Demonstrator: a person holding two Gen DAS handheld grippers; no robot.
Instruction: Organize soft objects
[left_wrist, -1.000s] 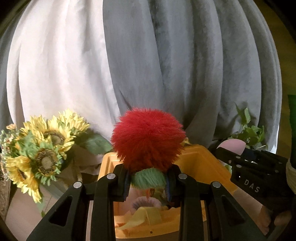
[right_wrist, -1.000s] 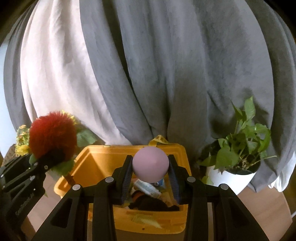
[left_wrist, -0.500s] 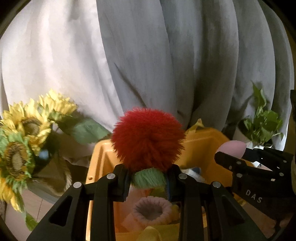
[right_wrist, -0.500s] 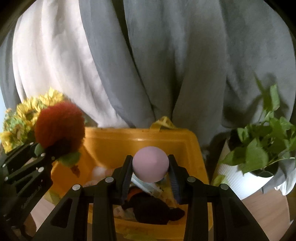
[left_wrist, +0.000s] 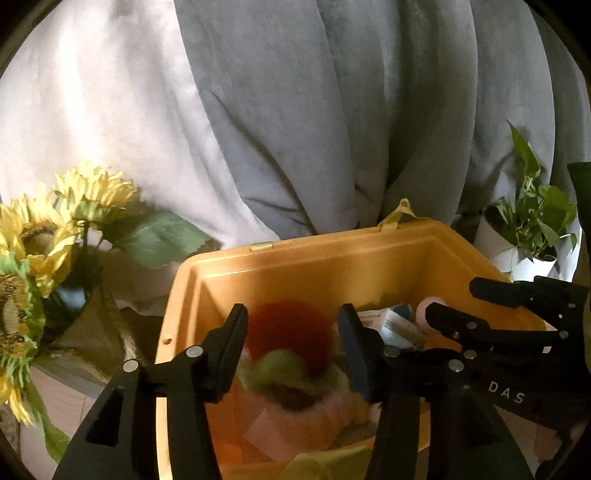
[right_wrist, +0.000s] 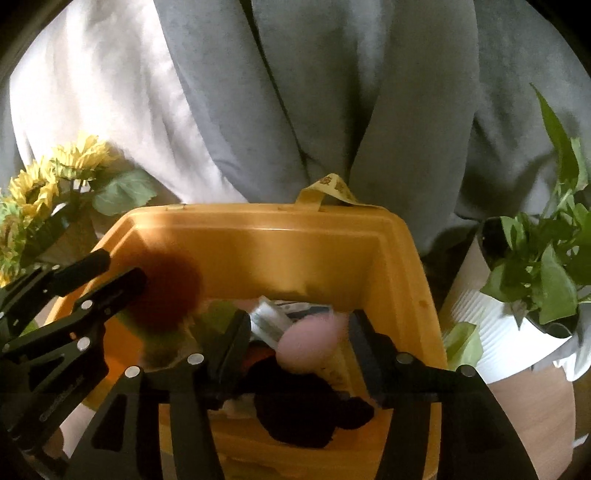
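Opening over the yellow bin (right_wrist: 258, 251), left tool (left_wrist: 293, 332) freeing red pompom (left_wrist: 290, 332), right tool (right_wrist: 295, 338) freeing pink ball (right_wrist: 308, 345); sunflowers (left_wrist: 40, 236), potted plant (right_wrist: 535, 280) flanking

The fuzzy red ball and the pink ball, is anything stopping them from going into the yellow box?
Nothing visible does. The yellow box has no lid over it. The left gripper and the right gripper are both opening above it, and the fuzzy red ball and the pink ball look blurred, loose between the jaws, right over the things already inside.

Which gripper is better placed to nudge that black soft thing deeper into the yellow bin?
Right: the right gripper hangs directly above the black soft item; the left gripper sits over the bin's other side.
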